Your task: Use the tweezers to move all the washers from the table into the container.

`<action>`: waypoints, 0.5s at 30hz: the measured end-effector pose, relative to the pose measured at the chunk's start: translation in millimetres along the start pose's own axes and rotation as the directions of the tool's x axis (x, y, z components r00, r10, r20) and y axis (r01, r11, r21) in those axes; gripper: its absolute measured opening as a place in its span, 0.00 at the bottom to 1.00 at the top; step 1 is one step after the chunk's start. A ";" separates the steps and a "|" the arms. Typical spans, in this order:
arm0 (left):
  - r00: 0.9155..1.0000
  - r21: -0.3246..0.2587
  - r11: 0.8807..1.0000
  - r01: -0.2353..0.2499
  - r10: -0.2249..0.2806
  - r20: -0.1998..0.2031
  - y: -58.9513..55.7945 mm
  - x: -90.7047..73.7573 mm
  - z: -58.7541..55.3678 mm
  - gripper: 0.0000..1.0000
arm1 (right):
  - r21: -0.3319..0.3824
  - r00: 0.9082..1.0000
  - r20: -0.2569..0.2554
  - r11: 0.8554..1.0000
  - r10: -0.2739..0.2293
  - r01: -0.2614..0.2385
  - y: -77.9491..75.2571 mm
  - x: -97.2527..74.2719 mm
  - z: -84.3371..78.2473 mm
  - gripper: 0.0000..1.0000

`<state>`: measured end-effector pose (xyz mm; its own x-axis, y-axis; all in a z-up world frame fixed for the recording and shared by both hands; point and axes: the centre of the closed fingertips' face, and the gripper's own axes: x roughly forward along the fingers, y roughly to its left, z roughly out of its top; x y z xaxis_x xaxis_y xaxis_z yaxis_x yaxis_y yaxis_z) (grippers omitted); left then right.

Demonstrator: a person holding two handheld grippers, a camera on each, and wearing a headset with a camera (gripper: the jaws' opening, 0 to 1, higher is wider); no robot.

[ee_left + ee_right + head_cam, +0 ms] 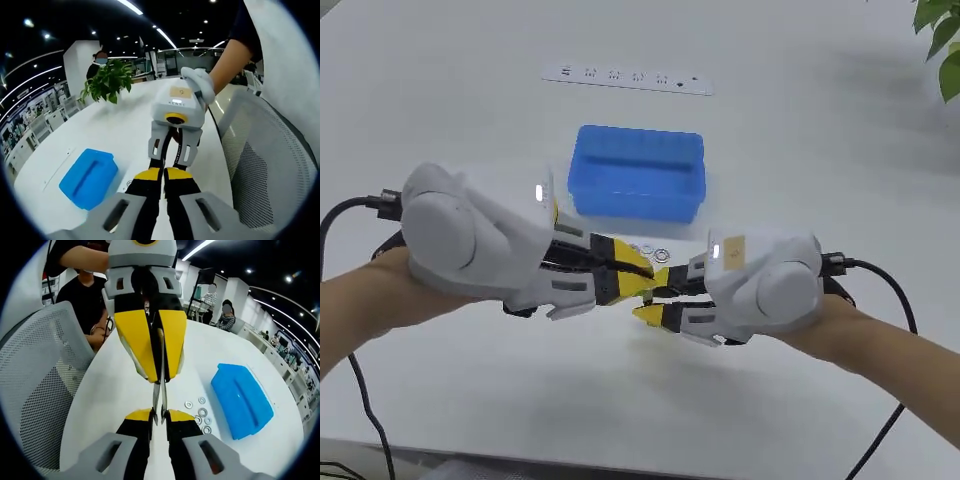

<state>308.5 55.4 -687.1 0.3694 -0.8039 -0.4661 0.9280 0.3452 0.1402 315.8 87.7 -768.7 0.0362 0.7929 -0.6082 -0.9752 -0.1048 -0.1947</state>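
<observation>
Left tool [160, 381] and right tool [160, 416] both clamped on tweezers [161, 397], long axis left-right; washers [650, 252] lay just beyond, between tools and container [638, 170].

Two grippers, near: left gripper [162, 175], right gripper [159, 416]. One pair of tweezers [161, 390] between them. One blue container [638, 170] farther off. Six washers [202, 412] countable, just nearer than it. One power strip [625, 78], far. One plant [107, 82], far right. One mesh chair [35, 375].
</observation>
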 end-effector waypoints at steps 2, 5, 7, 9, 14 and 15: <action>1.000 0.003 1.000 -0.002 0.002 0.000 1.4 -1.9 0.3 0.05 | -0.005 1.000 -0.007 1.000 -0.008 0.008 -1.6 1.6 0.4 0.15; 1.000 -0.010 1.000 -0.001 0.001 0.009 4.1 -5.3 -0.7 0.05 | 0.015 1.000 -0.007 1.000 -0.016 0.016 -4.7 2.4 0.3 0.19; 1.000 -0.026 1.000 -0.014 0.014 0.006 8.2 -7.8 -5.7 0.05 | 0.018 1.000 -0.012 1.000 -0.017 0.017 -5.2 2.7 -1.9 0.20; 1.000 -0.016 1.000 -0.023 0.023 -0.006 11.7 -11.1 -11.1 0.05 | 0.020 1.000 -0.016 1.000 -0.017 0.017 -5.6 2.7 -4.5 0.22; 0.999 0.002 0.999 -0.051 0.051 -0.013 24.4 -19.8 -15.5 0.05 | 0.053 0.999 -0.046 0.998 -0.020 0.022 -6.0 1.7 -15.2 0.25; 0.998 0.006 0.999 -0.054 0.054 -0.015 27.1 -21.1 -16.6 0.05 | 0.056 0.998 -0.052 0.998 -0.022 0.025 -6.5 1.5 -16.9 0.25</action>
<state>325.0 89.7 -687.9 0.4181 -0.7770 -0.4705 0.9071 0.3848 0.1705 325.9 79.4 -781.4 0.0693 0.7628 -0.6429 -0.9847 -0.0512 -0.1669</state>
